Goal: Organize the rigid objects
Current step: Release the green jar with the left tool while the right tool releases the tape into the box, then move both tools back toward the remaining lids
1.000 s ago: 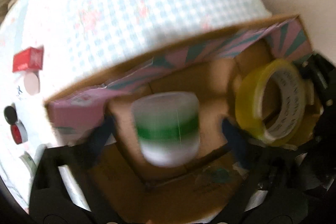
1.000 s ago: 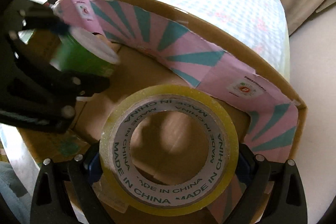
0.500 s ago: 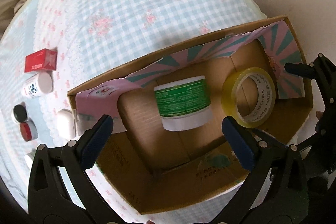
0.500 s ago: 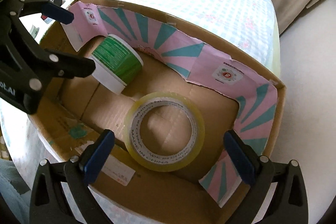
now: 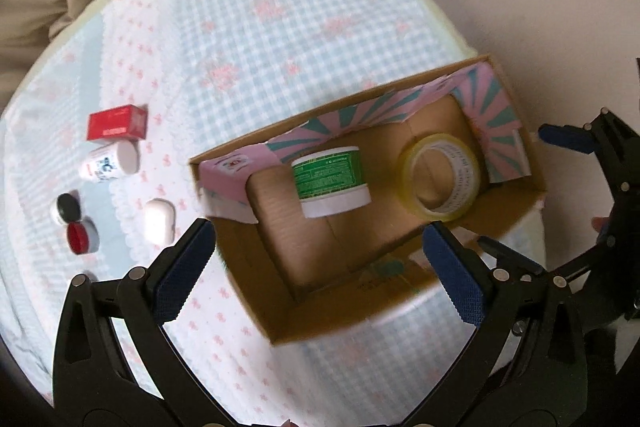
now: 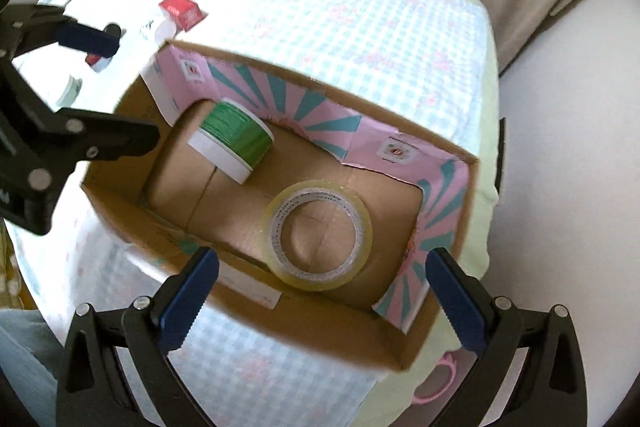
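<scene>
A cardboard box (image 5: 404,291) (image 6: 304,327) with a pink and teal lining stands on the checked tablecloth. Inside it a green-labelled white jar (image 5: 330,181) (image 6: 232,141) lies on its side, and a roll of clear tape (image 5: 440,181) (image 6: 320,235) lies flat to its right. My left gripper (image 5: 320,275) is open and empty above the box's near wall. My right gripper (image 6: 320,295) is open and empty above the near wall by the tape. Each gripper shows in the other's view, the right one (image 5: 592,163) and the left one (image 6: 100,87).
Left of the box on the cloth lie a red carton (image 5: 116,123) (image 6: 180,9), a white bottle (image 5: 110,163), a black-lidded jar (image 5: 66,209), a red-lidded jar (image 5: 80,237) and a white case (image 5: 159,221). The table edge runs just right of the box. Curtains hang behind.
Both grippers let go of their loads, the jar and the tape, which now rest in the box. Both grippers have pulled up and back from the box.
</scene>
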### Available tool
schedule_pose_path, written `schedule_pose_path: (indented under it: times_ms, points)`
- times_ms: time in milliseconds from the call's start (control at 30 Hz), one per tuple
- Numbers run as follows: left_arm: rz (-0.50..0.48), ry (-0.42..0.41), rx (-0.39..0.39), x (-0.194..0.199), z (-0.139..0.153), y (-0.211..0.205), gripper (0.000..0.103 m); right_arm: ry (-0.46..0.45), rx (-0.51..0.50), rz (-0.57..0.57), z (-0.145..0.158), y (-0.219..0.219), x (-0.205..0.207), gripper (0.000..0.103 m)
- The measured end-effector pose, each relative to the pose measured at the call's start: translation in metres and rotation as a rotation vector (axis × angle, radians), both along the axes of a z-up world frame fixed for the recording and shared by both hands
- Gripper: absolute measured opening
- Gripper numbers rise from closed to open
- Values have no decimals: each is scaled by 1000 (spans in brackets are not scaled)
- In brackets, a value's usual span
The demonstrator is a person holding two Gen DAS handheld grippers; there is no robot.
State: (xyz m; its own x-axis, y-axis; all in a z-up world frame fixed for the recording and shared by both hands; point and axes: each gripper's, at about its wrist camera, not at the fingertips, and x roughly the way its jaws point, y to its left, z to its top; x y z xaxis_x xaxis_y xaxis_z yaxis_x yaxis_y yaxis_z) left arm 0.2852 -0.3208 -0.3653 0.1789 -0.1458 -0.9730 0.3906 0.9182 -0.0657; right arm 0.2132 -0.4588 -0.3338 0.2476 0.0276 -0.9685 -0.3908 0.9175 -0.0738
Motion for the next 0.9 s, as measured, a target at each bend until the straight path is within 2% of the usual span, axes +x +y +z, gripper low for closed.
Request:
schedule_pose_path:
  times_ms: [200,333,533,700,900]
  points:
    - [30,-55,-63,-28,65,40,103,-36,-12,-69,50,16,-8,103]
    - [96,-112,-106,-48,118,94,103,-86,-4,-91,83,40,-12,103]
    - [168,-219,-93,-77,169,182,103,-167,29,-80,137,101,-17,103]
    - [267,-291,-79,-96,186,263,103,-232,85,-69,171,162,-27,103]
    - [366,-269,-77,-114,178,358,103,-242,157,-104,179,233,-33,103]
